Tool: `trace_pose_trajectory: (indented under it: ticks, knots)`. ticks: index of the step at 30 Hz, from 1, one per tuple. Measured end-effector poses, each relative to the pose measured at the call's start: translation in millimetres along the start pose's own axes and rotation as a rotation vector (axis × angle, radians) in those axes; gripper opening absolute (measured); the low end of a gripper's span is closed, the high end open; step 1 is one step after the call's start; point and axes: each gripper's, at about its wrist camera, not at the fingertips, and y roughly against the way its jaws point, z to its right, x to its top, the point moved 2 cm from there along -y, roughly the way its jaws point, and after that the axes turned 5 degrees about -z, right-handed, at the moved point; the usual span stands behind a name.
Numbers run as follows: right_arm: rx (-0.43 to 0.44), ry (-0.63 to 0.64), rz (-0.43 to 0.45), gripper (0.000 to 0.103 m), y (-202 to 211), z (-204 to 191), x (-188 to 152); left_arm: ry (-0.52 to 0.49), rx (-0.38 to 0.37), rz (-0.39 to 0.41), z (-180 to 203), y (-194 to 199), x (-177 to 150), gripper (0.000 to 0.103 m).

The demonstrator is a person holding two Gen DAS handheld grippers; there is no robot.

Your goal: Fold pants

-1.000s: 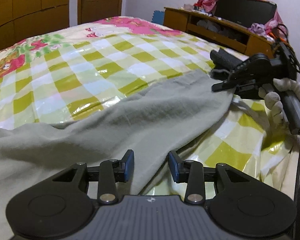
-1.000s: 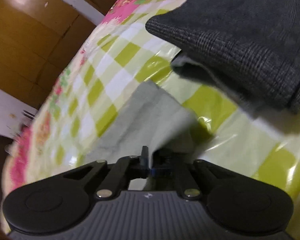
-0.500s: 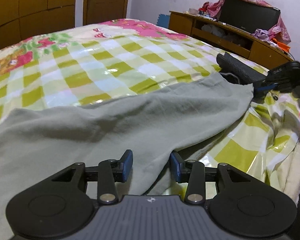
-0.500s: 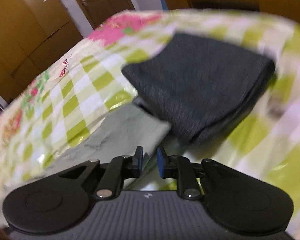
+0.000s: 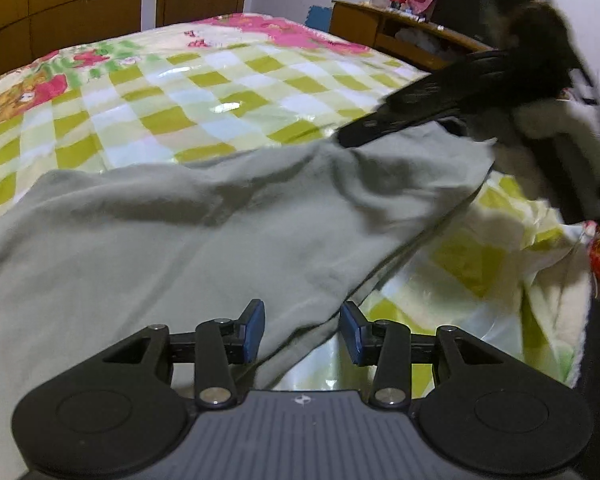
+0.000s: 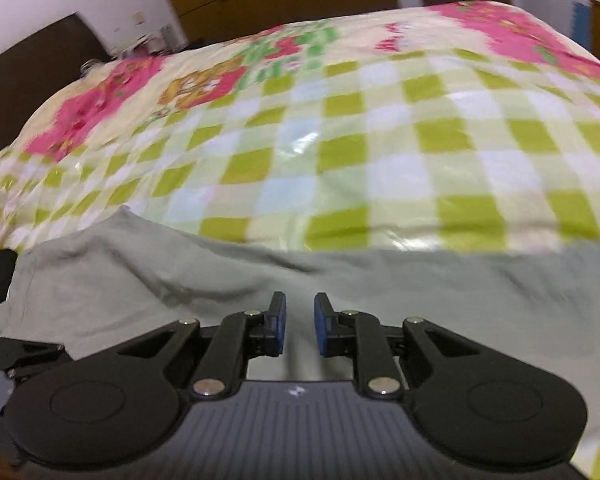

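Released from the pants' (image 6: 340, 280) end, the right tool (image 6: 300, 316) has been swung over their middle, its jaws just parted a little with nothing pinched. Spread wider, the left tool (image 5: 302, 330) straddles the pants' near edge ungripped. Pants are laid along the bed's (image 6: 340, 140) near edge; regrasping is judged next.

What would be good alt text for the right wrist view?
Pale green pants lie spread across a green-checked bedspread, seen over the right gripper, whose jaws stand slightly apart with nothing between them.
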Motion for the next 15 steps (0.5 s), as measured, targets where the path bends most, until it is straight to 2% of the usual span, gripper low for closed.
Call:
trace_pose_trajectory:
  ticks: [3,7,12,15]
  knots:
    - [-0.003,0.06,-0.011,0.018,-18.6,-3.4,19.1,0.015,-0.025,0.047,-3.8,7.9,8.5,0.054]
    - [-0.005,0.141,-0.071,0.018,-34.7,-1.3,31.5,0.035,-0.035,0.095,-11.5,4.4,21.5,0.054]
    - [0.02,0.295,-0.176,0.018,-43.3,-0.7,22.0,0.037,-0.03,0.079,-22.1,-20.4,29.0,0.054]
    - [0.039,0.397,-0.207,0.02,-50.0,-6.2,21.1,0.041,-0.035,0.068,-24.3,-27.9,29.4,0.054]
